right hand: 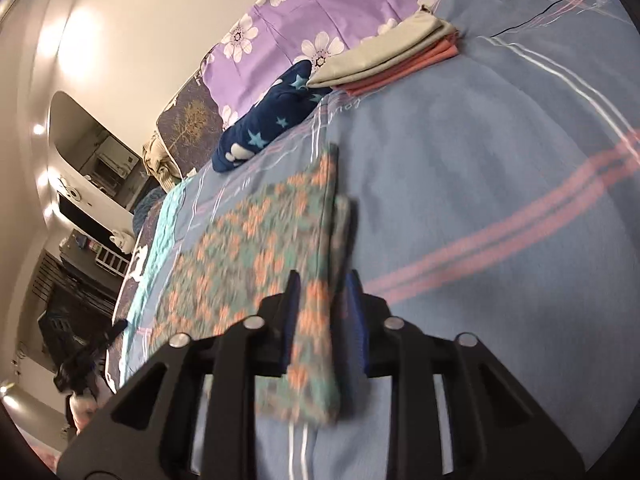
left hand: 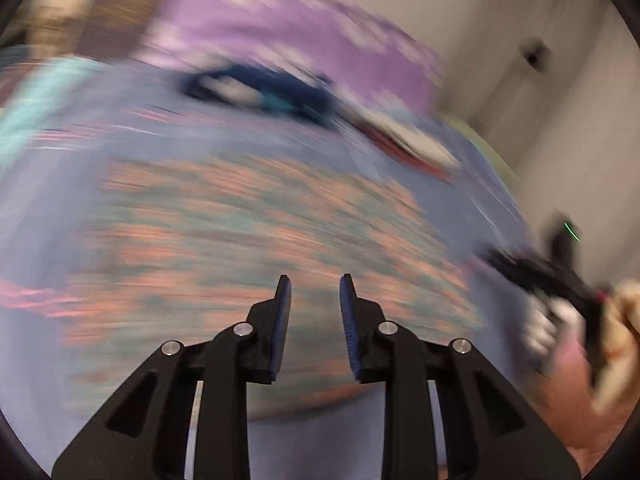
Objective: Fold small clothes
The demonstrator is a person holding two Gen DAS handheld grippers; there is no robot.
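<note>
The floral garment (right hand: pixel 256 248) lies flat on the bed (right hand: pixel 480 168). The left gripper (left hand: pixel 315 292) is slightly open and empty above it. The right gripper (right hand: pixel 323 292) is slightly open astride the garment's edge; contact cannot be confirmed. Before the next fold, align the edges and keep the cloth taut. Count: one floral garment, one folded stack (right hand: pixel 384 60) of at least two pieces, one star-patterned item (right hand: pixel 272 120).

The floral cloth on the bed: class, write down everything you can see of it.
The floral cloth is thin woven-looking fabric printed with orange flowers on teal-green. It lies flat on the blue striped bedspread, apparently folded, with a straight edge along its right side. Its near end runs between the jaws of the right gripper, which look parted around it; whether the pads press it is unclear. The left wrist view shows it only blurred.
</note>
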